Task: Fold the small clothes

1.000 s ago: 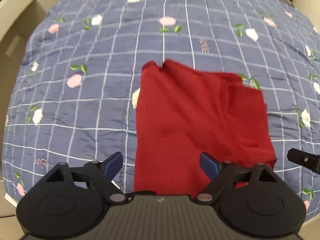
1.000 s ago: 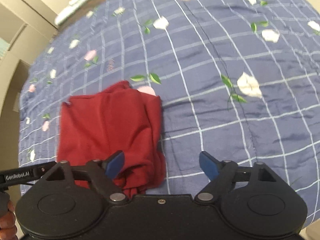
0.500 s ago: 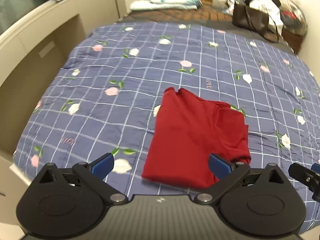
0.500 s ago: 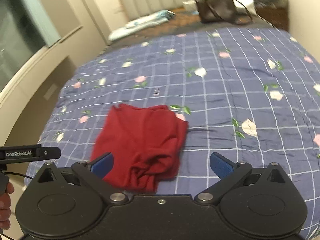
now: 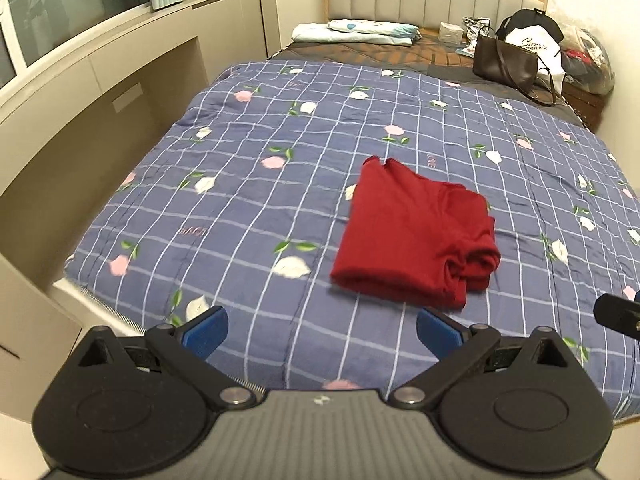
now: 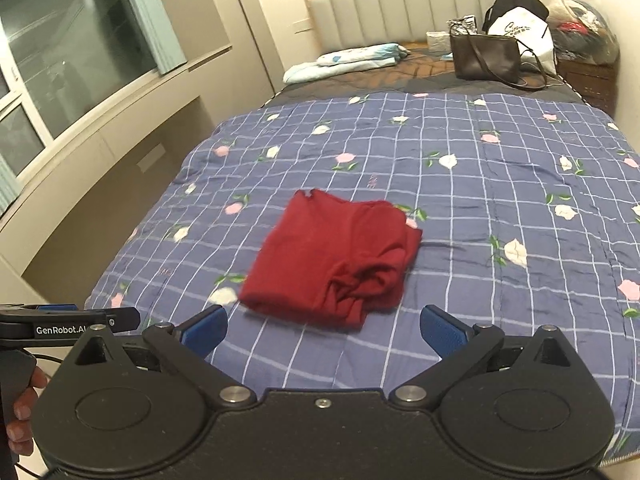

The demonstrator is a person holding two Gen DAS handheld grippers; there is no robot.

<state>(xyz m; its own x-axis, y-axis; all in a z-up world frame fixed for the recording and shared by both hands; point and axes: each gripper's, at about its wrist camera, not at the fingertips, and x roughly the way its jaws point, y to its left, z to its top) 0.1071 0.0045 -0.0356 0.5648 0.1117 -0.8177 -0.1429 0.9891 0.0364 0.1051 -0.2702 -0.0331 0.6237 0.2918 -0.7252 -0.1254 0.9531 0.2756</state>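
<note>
Left gripper (image 5: 318, 330): blue-padded jaws spread wide, empty, held above the near edge of the blue checked floral quilt (image 5: 248, 200). Right gripper (image 6: 322, 330): likewise wide apart, empty, level beside it. Folded dark red knit garment (image 5: 416, 236): lies on the quilt ahead of both, untouched, bunched at its right edge.

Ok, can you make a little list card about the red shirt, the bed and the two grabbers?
shirt: red shirt, folded, lying on the quilt
shirt's messy bit: bunched at its near right corner
left gripper: open, holding nothing, apart from the shirt
right gripper: open, holding nothing
far end of bed: brown bag, pillow
</note>
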